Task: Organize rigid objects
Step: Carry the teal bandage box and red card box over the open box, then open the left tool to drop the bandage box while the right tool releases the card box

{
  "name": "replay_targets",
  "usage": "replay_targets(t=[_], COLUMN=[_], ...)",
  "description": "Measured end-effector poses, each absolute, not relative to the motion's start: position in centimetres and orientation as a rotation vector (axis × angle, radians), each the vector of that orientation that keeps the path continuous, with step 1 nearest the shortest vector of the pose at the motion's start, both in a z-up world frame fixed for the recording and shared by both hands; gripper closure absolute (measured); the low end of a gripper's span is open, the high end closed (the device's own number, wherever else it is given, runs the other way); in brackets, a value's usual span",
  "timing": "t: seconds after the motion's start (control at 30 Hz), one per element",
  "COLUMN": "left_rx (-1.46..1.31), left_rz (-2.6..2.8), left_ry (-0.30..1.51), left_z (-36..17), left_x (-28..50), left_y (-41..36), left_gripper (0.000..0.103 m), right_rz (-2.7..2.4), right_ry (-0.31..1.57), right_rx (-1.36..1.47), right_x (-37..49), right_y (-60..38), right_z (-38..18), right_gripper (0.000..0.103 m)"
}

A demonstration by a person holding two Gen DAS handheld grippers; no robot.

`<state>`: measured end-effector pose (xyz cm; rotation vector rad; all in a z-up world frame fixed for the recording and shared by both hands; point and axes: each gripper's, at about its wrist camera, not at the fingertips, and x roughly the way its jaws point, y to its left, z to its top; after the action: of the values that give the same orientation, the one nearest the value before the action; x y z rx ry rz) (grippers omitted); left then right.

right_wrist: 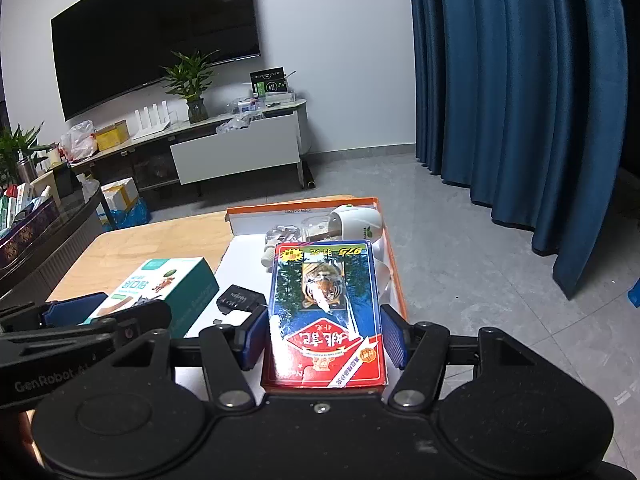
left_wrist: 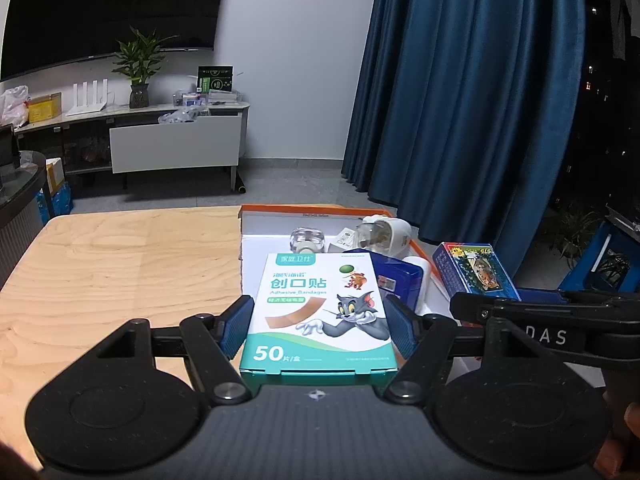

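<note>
The right gripper [right_wrist: 324, 334] clamps a card box [right_wrist: 326, 312] printed with a tiger, held flat above an orange-rimmed tray [right_wrist: 394, 276] on the desk [right_wrist: 132, 256]. At left, the left gripper [right_wrist: 92, 320] grips a bandage box [right_wrist: 168, 292]. A black adapter [right_wrist: 240, 300] and a white plug-in device [right_wrist: 356, 224] lie in the tray.

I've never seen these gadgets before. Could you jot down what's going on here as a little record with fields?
Setting: wooden table in a living room
Left hand-held gripper: closed on the adhesive bandage box
Right hand-held gripper: closed on the playing card box
Container: orange-rimmed white tray on the table
Seen in tray: white plug-in device, clear bottle, black charger
Position of held boxes: both over the tray's near end
Background: blue curtain, television
</note>
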<state>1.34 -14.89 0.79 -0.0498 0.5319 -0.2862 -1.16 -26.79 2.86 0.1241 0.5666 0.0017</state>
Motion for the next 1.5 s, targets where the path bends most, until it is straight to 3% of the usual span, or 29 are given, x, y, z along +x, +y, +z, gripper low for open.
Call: replay_targets(t=[0.77, 1.5], left_rx=[-0.052, -0.026], left_rz=[-0.297, -0.301], left_ry=[0.505, 0.552], left_z=[1.3, -0.9], left_x=[0.5, 3.1], left_y=[-15.5, -15.9], left_gripper=[0.032, 0.032], right_rz=[-0.012, -0.031], right_ry=[0.528, 0.635], right_rx=[0.109, 0.094], right_x=[-2.7, 2.7], right_y=[-27.3, -28.0], right_z=[3.7, -0.3], right_gripper=[0.032, 0.031])
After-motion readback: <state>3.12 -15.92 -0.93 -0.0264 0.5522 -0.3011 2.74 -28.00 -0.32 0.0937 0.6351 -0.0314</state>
